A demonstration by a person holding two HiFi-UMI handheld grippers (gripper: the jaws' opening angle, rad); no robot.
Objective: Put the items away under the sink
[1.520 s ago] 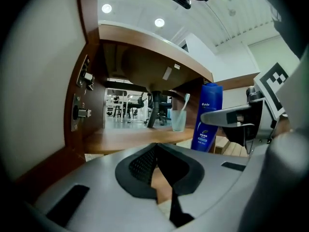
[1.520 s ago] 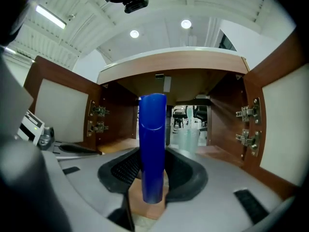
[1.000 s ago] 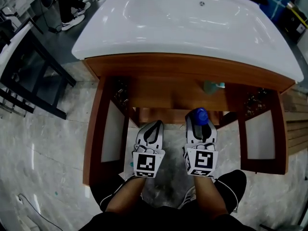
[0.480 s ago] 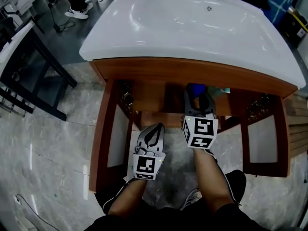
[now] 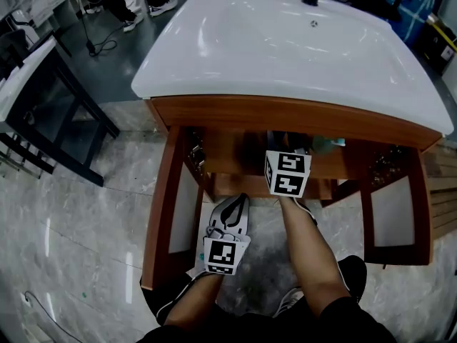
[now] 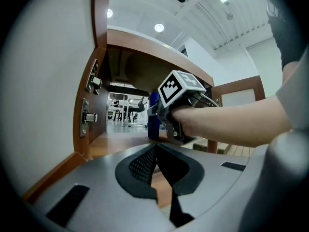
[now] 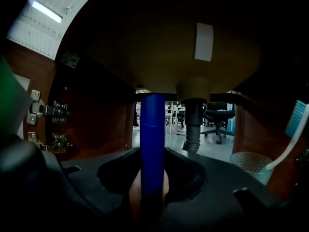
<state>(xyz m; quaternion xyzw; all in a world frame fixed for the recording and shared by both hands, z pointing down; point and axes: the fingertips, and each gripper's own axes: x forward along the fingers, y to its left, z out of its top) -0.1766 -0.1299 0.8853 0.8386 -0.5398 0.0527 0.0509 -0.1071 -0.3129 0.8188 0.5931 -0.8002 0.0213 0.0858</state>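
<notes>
**Operator:** Which containers are present, and what does each hold?

**Technician:** The main container is the wooden cabinet under the white sink, with both doors swung open. Inside it, at the lower right of the right gripper view, stands a pale green cup. A toothbrush leans in the cup, head up. A grey drain pipe drops from the basin's underside at centre frame.

**Operator:** Where is the item being stowed?

**Technician:** The blue bottle is upright in the cabinet opening, just left of the drain pipe in the picture. Whether its base meets the cabinet floor cannot be told.

**Operator:** What is the jaw status?

**Technician:** The right gripper has its jaws pinching the blue bottle from both sides. The left gripper has its jaws pressed together at the tips, with nothing between them. It sits outside the cabinet, low centre in the head view, above the grey stone floor.

**Operator:** Is any writing legible?

**Technician:** A white rectangular label on the basin's underside shows a plain face. Each gripper's cube carries black-and-white square markers only.
</notes>
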